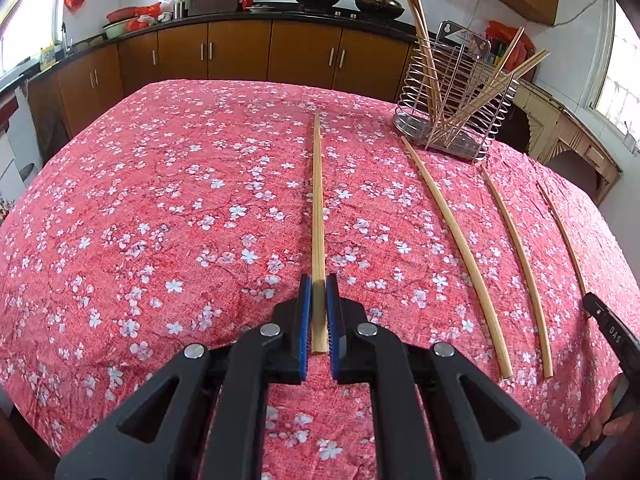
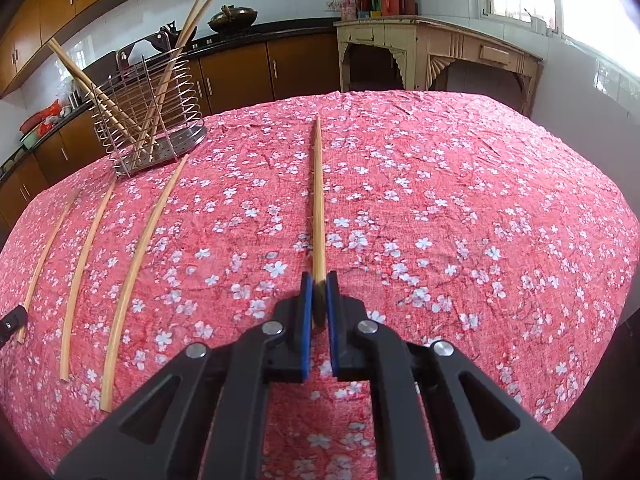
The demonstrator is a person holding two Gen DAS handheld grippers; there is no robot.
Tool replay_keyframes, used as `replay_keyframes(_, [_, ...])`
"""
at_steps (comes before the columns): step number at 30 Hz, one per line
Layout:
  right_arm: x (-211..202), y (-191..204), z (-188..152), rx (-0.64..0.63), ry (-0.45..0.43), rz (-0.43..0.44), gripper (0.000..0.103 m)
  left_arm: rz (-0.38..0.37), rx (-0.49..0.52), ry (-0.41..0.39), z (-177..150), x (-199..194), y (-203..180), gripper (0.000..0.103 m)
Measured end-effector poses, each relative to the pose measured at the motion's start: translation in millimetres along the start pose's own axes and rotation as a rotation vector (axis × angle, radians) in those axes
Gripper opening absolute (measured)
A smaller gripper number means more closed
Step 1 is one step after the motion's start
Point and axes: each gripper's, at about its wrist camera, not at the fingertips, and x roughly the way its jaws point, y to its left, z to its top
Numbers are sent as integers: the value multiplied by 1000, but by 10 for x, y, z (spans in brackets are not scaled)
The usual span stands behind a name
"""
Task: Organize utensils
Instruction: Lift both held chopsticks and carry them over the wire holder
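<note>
Both hand-held grippers, left (image 1: 318, 292) and right (image 2: 319, 290), each pinch one pale wooden chopstick (image 1: 318, 216) by its near end, so either long, thin stick could pivot or slip before reaching the wire holder (image 1: 454, 92) at the surface's (image 1: 160, 200) far edge.

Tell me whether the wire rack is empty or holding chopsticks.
Holding chopsticks. Several lean inside the rack, their tops sticking out above its rim. Others lie loose on the cloth beside it.
</note>
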Motion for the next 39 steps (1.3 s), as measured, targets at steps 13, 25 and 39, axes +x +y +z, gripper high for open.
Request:
replay_keyframes(13, [0,2,-2,-7,1,-5,8,49,69,-6,-51,-36,-117,14])
replay_keyframes(25, [-72,-48,4,-7,-2,1,8,47,150,-36,-111,-125,-179,7])
replay_keyframes(39, [-903,-100,415,-36,-290,0,8,37,206,-297,262,-918,-172,7])
